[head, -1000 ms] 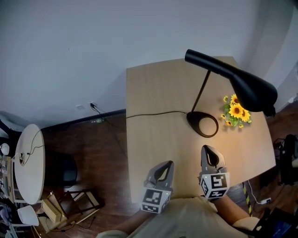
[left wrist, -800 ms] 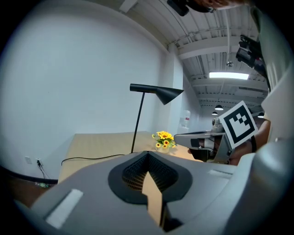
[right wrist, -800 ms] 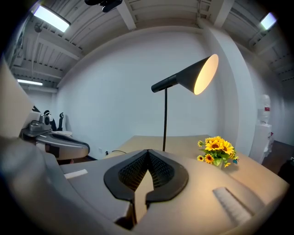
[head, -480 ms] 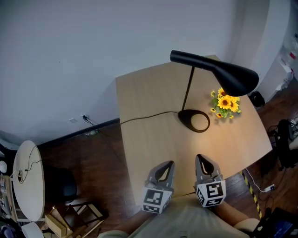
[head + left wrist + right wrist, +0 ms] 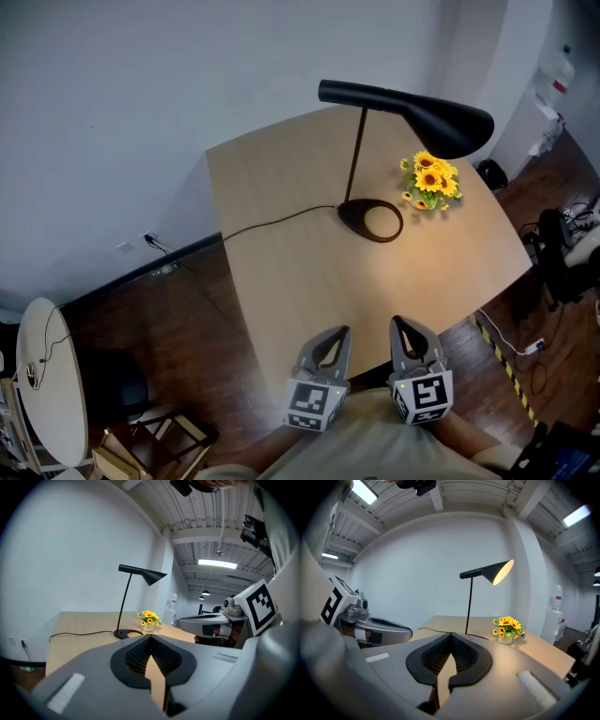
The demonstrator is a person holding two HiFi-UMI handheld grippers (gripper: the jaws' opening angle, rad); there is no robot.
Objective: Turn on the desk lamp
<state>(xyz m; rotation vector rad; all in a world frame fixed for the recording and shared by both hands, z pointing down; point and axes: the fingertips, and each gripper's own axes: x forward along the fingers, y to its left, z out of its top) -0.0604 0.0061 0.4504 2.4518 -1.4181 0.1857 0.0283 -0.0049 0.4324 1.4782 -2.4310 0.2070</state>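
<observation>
A black desk lamp (image 5: 412,108) stands on the wooden desk (image 5: 281,253), its oval base (image 5: 370,220) near the middle back. Its shade (image 5: 499,571) glows inside and warm light falls on the desk. In the left gripper view the lamp (image 5: 138,576) rises beyond the jaws. My left gripper (image 5: 330,339) and right gripper (image 5: 409,333) hang side by side at the desk's near edge, well short of the lamp. Both are shut with nothing between the jaws.
A small pot of sunflowers (image 5: 428,180) sits right of the lamp base. The lamp's black cord (image 5: 272,222) runs left over the desk to a wall socket. A round white side table (image 5: 42,384) stands on the dark floor at the left.
The view has pulled back: the lamp and desk now sit farther off and to the left. Both grippers stay shut at the near edge, slightly lower in frame.
</observation>
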